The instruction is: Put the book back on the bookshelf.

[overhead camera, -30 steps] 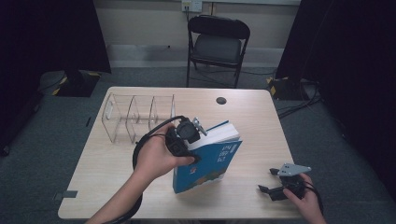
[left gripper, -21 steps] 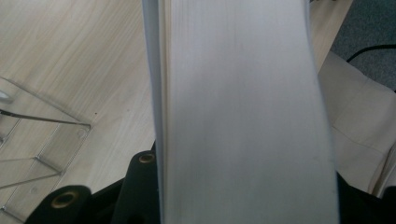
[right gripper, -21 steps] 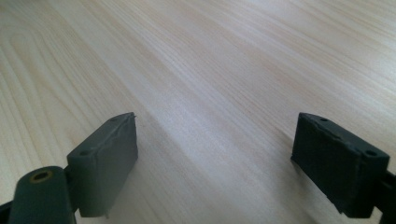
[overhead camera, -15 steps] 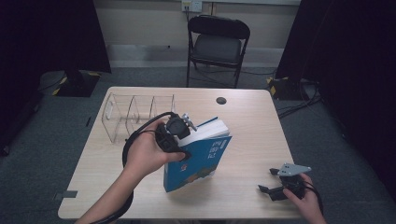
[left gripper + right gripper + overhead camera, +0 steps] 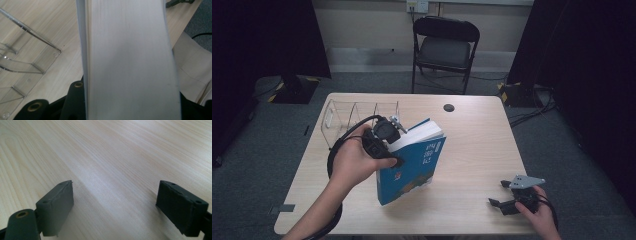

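The left gripper [image 5: 391,134] is clamping the blue book [image 5: 412,160] across its page block [image 5: 130,62], holding it tilted above the bench [image 5: 472,150], just beside the clear divider rack [image 5: 357,112]; the right gripper [image 5: 507,202] is resting near the bench's front right corner with jaws spread and nothing between them; judged risks: the heavy book is hanging from one edge and may be slipping or fanning open, and its lower corner may be catching a rack divider during insertion.

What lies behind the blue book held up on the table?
Behind the blue book stands a clear plastic divider rack on the table; the left tongs and book cover its near right part.
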A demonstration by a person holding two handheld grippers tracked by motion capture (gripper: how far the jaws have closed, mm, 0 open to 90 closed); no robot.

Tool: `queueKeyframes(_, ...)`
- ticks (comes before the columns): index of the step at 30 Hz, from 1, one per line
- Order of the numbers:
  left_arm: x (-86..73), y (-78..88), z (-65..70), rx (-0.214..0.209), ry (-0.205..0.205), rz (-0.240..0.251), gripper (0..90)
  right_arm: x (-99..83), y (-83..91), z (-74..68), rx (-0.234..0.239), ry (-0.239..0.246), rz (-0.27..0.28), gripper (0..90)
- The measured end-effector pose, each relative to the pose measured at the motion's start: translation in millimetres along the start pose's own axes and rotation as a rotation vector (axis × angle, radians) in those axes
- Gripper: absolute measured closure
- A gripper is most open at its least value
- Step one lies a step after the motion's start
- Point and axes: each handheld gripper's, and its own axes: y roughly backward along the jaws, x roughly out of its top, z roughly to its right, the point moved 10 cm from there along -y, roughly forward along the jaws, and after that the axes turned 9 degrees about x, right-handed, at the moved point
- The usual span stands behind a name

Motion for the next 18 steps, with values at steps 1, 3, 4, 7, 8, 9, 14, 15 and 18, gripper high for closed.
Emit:
queueKeyframes(1, -1.5, 0.8, -1.1, 0.002, 0.005, -0.007, 62.0, 0.0, 0.0, 0.0, 0.0, 0.0, 0.0, 13.6)
queueKeyframes(3, -3.0, 1.7, -2.9, 0.004, 0.003, -0.014, 62.0, 0.1, -0.1, -0.1, 0.001, 0.0, 0.001, 13.6)
queueKeyframes(4, -3.8, 2.0, -3.7, 0.003, 0.005, -0.018, 62.0, 0.0, 0.0, 0.0, 0.0, 0.0, 0.0, 13.6)
queueKeyframes(7, -5.3, 2.8, -7.9, 0.009, 0.013, -0.01, 62.0, 0.0, 0.0, 0.0, 0.0, 0.0, 0.0, 13.6)
queueKeyframes(8, -6.4, 3.7, -9.8, 0.015, 0.007, -0.017, 62.0, 0.0, 0.0, 0.0, 0.0, 0.0, 0.0, 13.6)
queueKeyframes(9, -6.6, 4.0, -10.5, 0.011, 0.02, -0.012, 62.0, 0.0, 0.0, 0.0, 0.0, 0.0, 0.0, 13.6)
queueKeyframes(14, -8.3, 6.1, -14.3, 0.014, 0.079, -0.006, 61.9, 0.0, 0.0, 0.0, 0.0, 0.0, 0.0, 13.6)
queueKeyframes(15, -9.1, 6.3, -14.7, 0.016, 0.078, -0.008, 61.9, 0.0, 0.0, 0.0, 0.0, 0.0, 0.0, 13.6)
queueKeyframes(18, -12.0, 8.2, -16.9, 0.023, 0.075, -0.02, 61.9, 0.0, 0.0, 0.0, 0.0, 0.0, 0.0, 13.6)
